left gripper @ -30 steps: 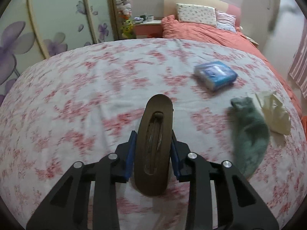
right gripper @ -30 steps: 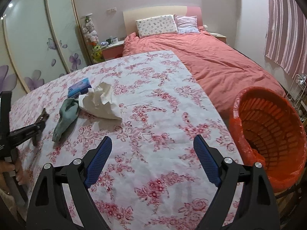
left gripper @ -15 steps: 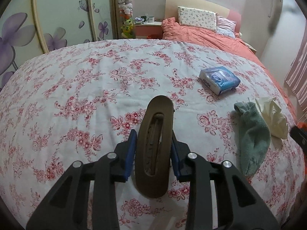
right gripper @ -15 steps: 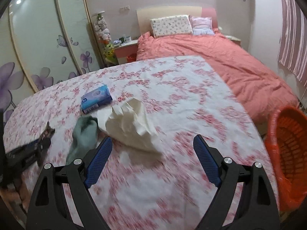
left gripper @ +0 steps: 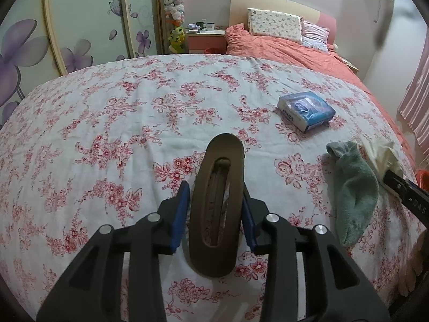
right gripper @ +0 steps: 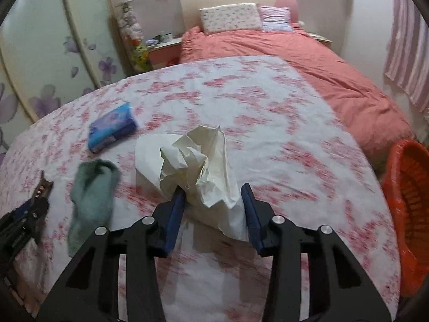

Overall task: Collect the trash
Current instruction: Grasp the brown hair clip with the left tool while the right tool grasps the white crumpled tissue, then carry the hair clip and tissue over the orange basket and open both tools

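Note:
My left gripper (left gripper: 214, 209) is shut on a brown oval hair clip (left gripper: 217, 204) and holds it above the floral tablecloth (left gripper: 107, 112). My right gripper (right gripper: 213, 209) is open, its jaws on either side of a crumpled white paper (right gripper: 198, 166) that lies on the cloth. The paper also shows in the left wrist view (left gripper: 383, 155) at the right edge. An orange trash basket (right gripper: 410, 209) stands off the table's right side.
A green sock (right gripper: 91, 193) lies left of the paper, also in the left wrist view (left gripper: 354, 190). A blue tissue pack (left gripper: 305, 110) lies further back, also in the right wrist view (right gripper: 112, 126). A bed with an orange quilt (right gripper: 335, 75) is behind.
My right gripper has swung left from the basket and moved in around the white paper, its jaws narrower than before. My left gripper still holds the hair clip and has barely shifted.

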